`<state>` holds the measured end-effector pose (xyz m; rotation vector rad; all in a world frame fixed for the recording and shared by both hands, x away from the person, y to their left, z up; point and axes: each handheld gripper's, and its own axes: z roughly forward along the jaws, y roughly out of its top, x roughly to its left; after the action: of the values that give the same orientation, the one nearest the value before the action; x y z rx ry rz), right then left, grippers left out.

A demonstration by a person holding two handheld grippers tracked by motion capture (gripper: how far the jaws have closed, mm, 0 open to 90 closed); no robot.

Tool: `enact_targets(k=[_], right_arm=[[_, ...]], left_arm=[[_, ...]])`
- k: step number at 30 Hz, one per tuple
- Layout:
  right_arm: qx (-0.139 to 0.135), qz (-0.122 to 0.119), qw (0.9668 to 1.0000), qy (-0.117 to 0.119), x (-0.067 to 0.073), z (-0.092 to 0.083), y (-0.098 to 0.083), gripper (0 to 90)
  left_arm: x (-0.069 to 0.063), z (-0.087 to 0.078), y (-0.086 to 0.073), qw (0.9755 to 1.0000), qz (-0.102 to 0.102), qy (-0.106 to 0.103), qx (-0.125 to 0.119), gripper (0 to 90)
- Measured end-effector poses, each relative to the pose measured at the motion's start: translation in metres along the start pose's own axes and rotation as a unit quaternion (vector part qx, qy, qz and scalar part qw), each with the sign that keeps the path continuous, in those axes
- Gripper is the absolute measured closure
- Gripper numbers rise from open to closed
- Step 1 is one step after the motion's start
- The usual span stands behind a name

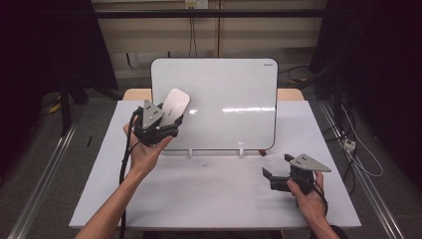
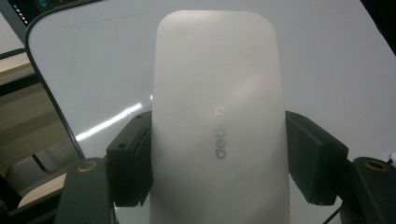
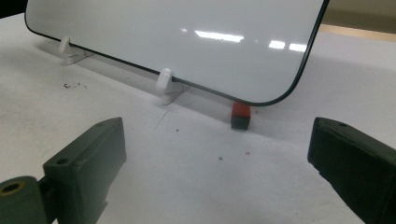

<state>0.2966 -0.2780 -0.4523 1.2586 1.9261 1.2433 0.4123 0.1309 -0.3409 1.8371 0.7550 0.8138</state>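
A white whiteboard [image 1: 224, 99] stands upright on small white feet at the middle of the table. My left gripper [image 1: 171, 117] is shut on a pale grey oblong eraser [image 1: 175, 103], held up against the board's left part. In the left gripper view the eraser [image 2: 219, 121] fills the gap between both pads [image 2: 133, 158], with the whiteboard [image 2: 327, 60] right behind it. My right gripper [image 1: 273, 167] rests low on the table at the right, open and empty. In the right gripper view its pads [image 3: 93, 154] stand wide apart, facing the whiteboard [image 3: 187, 32].
A small red and black block [image 3: 241, 115] lies on the white table [image 1: 209, 194] under the board's lower right corner, seen as a speck [image 1: 262, 152] from above. Cables trail off the table's right side. Dark curtains flank the table.
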Motion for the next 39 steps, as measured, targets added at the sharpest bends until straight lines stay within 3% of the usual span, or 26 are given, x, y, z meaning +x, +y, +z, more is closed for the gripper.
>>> enact_targets(k=[21, 29, 32, 39], right_arm=[[0.006, -0.008, 0.9999, 0.01, 0.003, 0.001, -0.001, 4.1], [0.004, -0.007, 0.9999, 0.009, 0.002, 0.002, 0.0, 4.1], [0.004, -0.005, 0.9999, 0.009, 0.002, 0.002, 0.0, 4.1], [0.004, -0.005, 0.9999, 0.009, 0.002, 0.002, 0.0, 4.2]], left_arm=[[0.004, -0.003, -0.039, 0.998, 0.028, 0.019, 0.053, 31.2], [-0.002, 0.004, -0.051, 0.9955, 0.051, 0.024, 0.076, 31.2], [-0.003, 0.006, -0.051, 0.9956, 0.053, 0.025, 0.073, 31.2], [-0.009, 0.016, -0.059, 0.9929, 0.071, 0.03, 0.091, 31.2]])
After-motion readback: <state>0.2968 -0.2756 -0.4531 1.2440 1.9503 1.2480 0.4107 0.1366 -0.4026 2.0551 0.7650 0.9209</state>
